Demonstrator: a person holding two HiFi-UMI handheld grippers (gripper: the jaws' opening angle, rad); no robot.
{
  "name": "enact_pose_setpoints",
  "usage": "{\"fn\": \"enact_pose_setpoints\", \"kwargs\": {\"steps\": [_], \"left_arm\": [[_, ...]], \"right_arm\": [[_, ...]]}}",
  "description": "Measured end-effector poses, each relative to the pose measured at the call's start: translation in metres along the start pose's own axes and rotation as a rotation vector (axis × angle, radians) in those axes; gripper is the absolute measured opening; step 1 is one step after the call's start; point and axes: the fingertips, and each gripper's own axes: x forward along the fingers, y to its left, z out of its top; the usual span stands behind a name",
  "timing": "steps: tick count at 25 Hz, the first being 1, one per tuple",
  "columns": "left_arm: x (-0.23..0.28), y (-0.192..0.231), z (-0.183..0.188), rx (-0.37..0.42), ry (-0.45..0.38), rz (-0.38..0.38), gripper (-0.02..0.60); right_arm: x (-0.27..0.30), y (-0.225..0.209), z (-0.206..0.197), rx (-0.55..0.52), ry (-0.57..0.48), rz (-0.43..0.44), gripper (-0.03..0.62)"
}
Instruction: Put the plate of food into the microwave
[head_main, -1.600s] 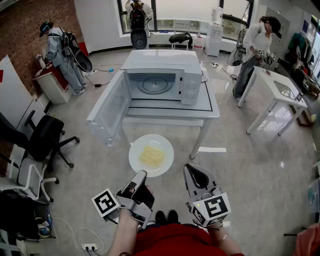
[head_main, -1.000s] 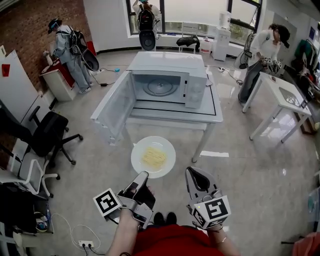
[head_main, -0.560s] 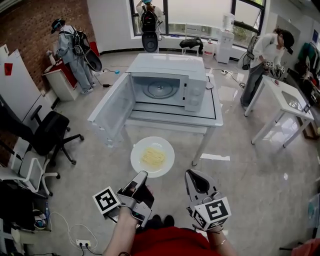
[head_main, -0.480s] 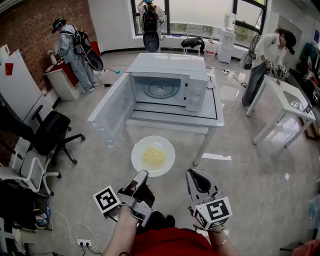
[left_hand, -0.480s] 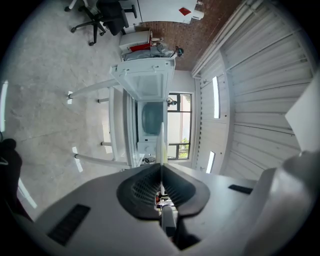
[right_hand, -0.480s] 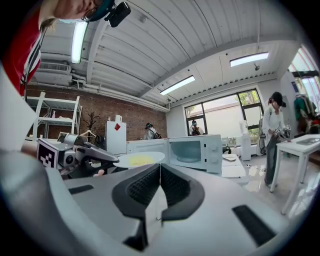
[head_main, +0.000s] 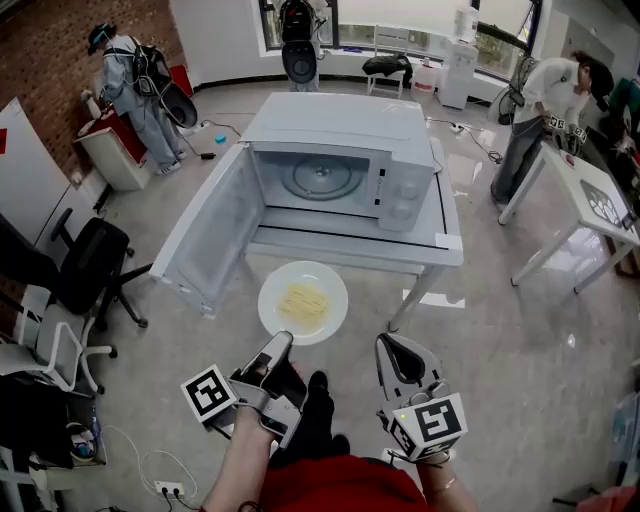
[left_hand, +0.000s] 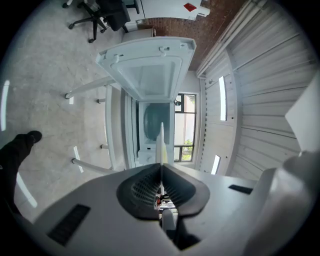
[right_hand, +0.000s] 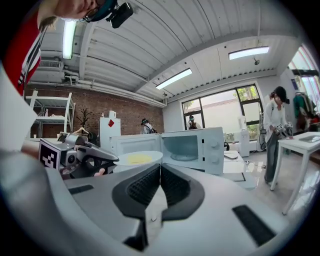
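Left tongs (head_main: 283, 341) clamp the near rim of the plate (head_main: 303, 302), which juts ahead of them, short of the open microwave (head_main: 330, 175). Right tongs (head_main: 395, 347), alongside, are closed and empty.

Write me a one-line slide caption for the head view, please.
Left hand-held gripper holds the plate of food before the open microwave; right hand-held gripper is shut and empty.

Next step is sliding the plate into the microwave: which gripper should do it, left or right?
Left. The left gripper is shut on the near rim of the plate, with the microwave open straight ahead. The right gripper is shut on nothing, off to the plate's side.
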Motion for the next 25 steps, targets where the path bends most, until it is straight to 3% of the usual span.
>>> {"fn": "enact_pose_setpoints", "kwargs": {"steps": [12,19,25], "left_arm": [[0.123,-0.013,0.075,-0.039,0.109,-0.017,0.02],[0.157,-0.009,0.103,-0.047,0.112,-0.002,0.02],[0.171,-0.001,0.105,-0.06,0.105,0.015,0.02]], "right_arm": [[0.141,-0.05,0.037,0.0,0.015,-0.053,0.015],[0.174,-0.071,0.049,-0.029,0.036,-0.085,0.015],[0.188,-0.079,0.045,-0.024,0.072,-0.067,0.015]]}}
